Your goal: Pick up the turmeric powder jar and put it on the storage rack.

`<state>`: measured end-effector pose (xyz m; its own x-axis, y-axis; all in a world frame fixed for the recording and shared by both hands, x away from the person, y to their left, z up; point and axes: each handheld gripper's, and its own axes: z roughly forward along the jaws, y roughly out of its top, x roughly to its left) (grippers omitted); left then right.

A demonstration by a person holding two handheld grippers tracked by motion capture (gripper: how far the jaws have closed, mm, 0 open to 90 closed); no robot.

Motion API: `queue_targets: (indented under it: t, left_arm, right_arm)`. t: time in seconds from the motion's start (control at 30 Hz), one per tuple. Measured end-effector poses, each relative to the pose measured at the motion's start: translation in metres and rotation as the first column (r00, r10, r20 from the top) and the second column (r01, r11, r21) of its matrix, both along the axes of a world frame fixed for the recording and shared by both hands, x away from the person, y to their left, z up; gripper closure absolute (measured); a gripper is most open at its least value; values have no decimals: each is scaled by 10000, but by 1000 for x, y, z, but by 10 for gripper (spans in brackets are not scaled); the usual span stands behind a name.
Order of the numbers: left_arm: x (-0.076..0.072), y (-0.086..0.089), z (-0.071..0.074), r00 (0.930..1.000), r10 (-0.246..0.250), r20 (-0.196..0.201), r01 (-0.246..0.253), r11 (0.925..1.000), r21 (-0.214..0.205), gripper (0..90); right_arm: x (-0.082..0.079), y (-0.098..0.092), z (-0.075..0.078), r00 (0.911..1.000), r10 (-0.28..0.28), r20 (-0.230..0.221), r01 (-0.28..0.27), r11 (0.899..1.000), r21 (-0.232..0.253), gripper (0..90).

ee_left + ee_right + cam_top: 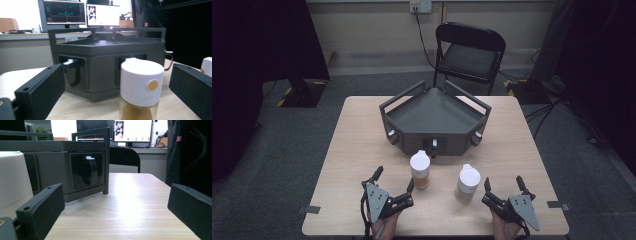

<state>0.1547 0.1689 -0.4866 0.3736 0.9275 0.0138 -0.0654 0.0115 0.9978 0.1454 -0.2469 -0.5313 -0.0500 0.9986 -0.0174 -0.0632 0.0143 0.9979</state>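
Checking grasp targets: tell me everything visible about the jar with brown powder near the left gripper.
The clear glass jar of orange-brown powder stands upright on the light wooden table, just before the dark grey angular metal tray box. It has a white plastic cap with a small spout and a round orange dot on its side. Nothing grips it: the left gripper is open, with the jar between its fingers in the left gripper view.

On the pale wooden table [352, 165], two white-capped jars [420, 169] [467, 183] stand side by side before the dark grey angular metal tray [434, 117].
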Motion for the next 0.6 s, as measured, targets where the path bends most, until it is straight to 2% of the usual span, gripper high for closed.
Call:
queue_targets:
  t: [0.33,0.47,0.6]
  left_arm:
    - [13,-11,7,9989,-471,-85,473,9986,240,0]
    - [17,-14,12,9975,-672,-220,674,9977,87,0]
    - [18,-21,18,9979,-634,-138,637,9977,241,0]
  right_arm:
    - [0,0,0,10000,-12,3,12,10000,2,0]
    - [0,1,0,10000,-43,-1,43,10000,4,0]
    - [0,1,0,10000,-50,2,50,10000,2,0]
